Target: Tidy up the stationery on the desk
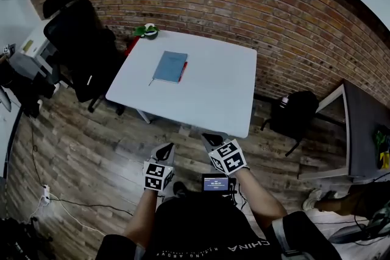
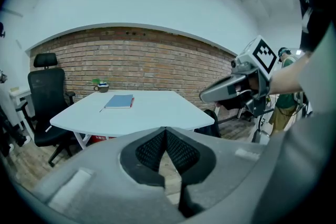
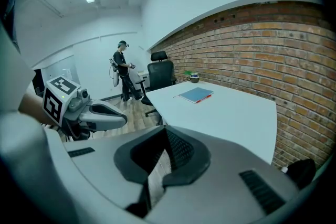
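Blue notebook point(image 1: 170, 66) and red pen point(image 1: 182, 72) lay side by side on the table point(image 1: 213, 94).
Left gripper point(image 1: 166, 148) and right gripper point(image 1: 210, 139) hung closed and empty, well short of it, seemingly because the person stood back.

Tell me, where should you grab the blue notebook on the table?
Probably take the notebook by its near short edge, coming in low from the person's side. It lies flat and thin on the table, so one jaw must slide under an edge. A red pen lies along its right edge, which crowds that side.
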`<control>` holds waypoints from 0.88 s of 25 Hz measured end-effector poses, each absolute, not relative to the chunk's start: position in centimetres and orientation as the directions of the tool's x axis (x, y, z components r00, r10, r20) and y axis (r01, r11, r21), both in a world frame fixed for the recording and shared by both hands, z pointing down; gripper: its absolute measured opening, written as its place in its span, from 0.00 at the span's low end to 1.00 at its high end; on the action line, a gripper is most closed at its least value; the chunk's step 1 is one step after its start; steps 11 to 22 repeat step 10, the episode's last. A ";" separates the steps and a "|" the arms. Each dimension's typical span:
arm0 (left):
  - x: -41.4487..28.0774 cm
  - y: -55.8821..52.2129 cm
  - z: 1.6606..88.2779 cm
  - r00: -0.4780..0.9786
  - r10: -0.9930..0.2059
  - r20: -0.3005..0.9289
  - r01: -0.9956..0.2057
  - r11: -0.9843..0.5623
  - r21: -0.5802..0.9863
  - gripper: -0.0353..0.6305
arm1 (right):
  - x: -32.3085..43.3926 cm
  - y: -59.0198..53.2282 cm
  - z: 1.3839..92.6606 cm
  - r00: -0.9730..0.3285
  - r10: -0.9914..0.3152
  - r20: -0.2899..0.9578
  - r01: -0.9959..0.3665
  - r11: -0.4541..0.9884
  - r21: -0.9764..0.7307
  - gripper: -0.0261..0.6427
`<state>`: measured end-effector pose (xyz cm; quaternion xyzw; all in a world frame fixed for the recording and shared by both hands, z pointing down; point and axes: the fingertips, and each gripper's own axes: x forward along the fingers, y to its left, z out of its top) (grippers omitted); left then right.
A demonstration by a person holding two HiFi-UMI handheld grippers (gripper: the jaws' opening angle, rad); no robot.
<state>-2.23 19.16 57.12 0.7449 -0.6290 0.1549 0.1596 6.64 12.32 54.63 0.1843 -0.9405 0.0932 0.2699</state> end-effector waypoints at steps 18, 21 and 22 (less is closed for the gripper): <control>-2.4 19.2 56.6 0.163 -0.898 0.408 -0.987 -0.154 0.054 0.07 | 6.8 12.4 54.5 -0.788 -0.293 0.541 -0.392 0.917 -0.074 0.05; -2.4 19.2 56.6 0.163 -0.898 0.408 -0.987 -0.154 0.054 0.07 | 6.8 12.4 54.5 -0.788 -0.293 0.541 -0.392 0.917 -0.074 0.05; -2.4 19.2 56.6 0.163 -0.898 0.408 -0.987 -0.154 0.054 0.07 | 6.8 12.4 54.5 -0.788 -0.293 0.541 -0.392 0.917 -0.074 0.05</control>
